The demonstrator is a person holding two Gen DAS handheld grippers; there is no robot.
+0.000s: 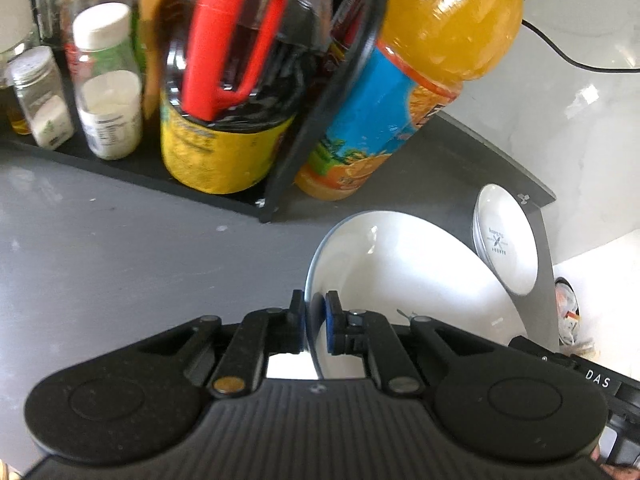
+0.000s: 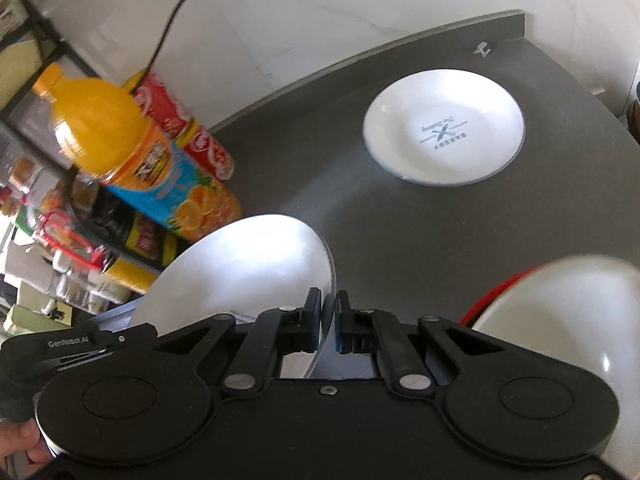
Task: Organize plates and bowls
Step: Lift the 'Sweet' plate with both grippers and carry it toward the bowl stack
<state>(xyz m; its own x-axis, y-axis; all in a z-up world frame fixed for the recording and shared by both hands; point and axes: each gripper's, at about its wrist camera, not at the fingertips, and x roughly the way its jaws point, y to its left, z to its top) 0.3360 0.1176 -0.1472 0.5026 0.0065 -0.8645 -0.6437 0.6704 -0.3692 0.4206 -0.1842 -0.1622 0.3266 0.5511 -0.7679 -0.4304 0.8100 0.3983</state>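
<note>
- Left gripper [image 1: 314,326]: fingers nearly closed, clamped on the rim of a white plate [image 1: 400,280]; one pad [image 1: 297,320] sits outside the rim, the blue pad [image 1: 332,326] inside.
- Plate is tilted, lifted off the grey worktop [image 1: 120,260]; the rest of it fans out to the right of the fingers.
- Right gripper [image 2: 329,326]: narrow gap, pads pinching the opposite rim of the same plate [image 2: 248,268]; plate edge runs between the two pads, body of the plate spreads left of them.
- So both grippers hold one plate, one at each side.
- Second plate [image 2: 444,136], white with a printed logo, lies flat on the worktop [image 2: 400,240] near its far right corner, well apart from the held plate; in the left view it shows just past the held plate's far edge [image 1: 506,240].
- White bowl [image 2: 560,320] with a red rim, blurred, low at the right of the right view, beside the right gripper; cannot tell whether it touches anything.
- Orange bottle [image 1: 420,80] stands near the back edge of the worktop, just beside a black rack [image 1: 304,140].
- Rack holds a yellow-label jug [image 1: 224,120] with a red handle, a white-cap jar [image 1: 108,88] and a shaker [image 1: 40,100].
- Red bottle [image 2: 188,136] stands behind the orange bottle [image 2: 132,160] in the right view.
- Black cable [image 1: 560,52] runs along the white wall.
- A person's fingers [image 2: 24,444] show at the lower left edge of the right view.
</note>
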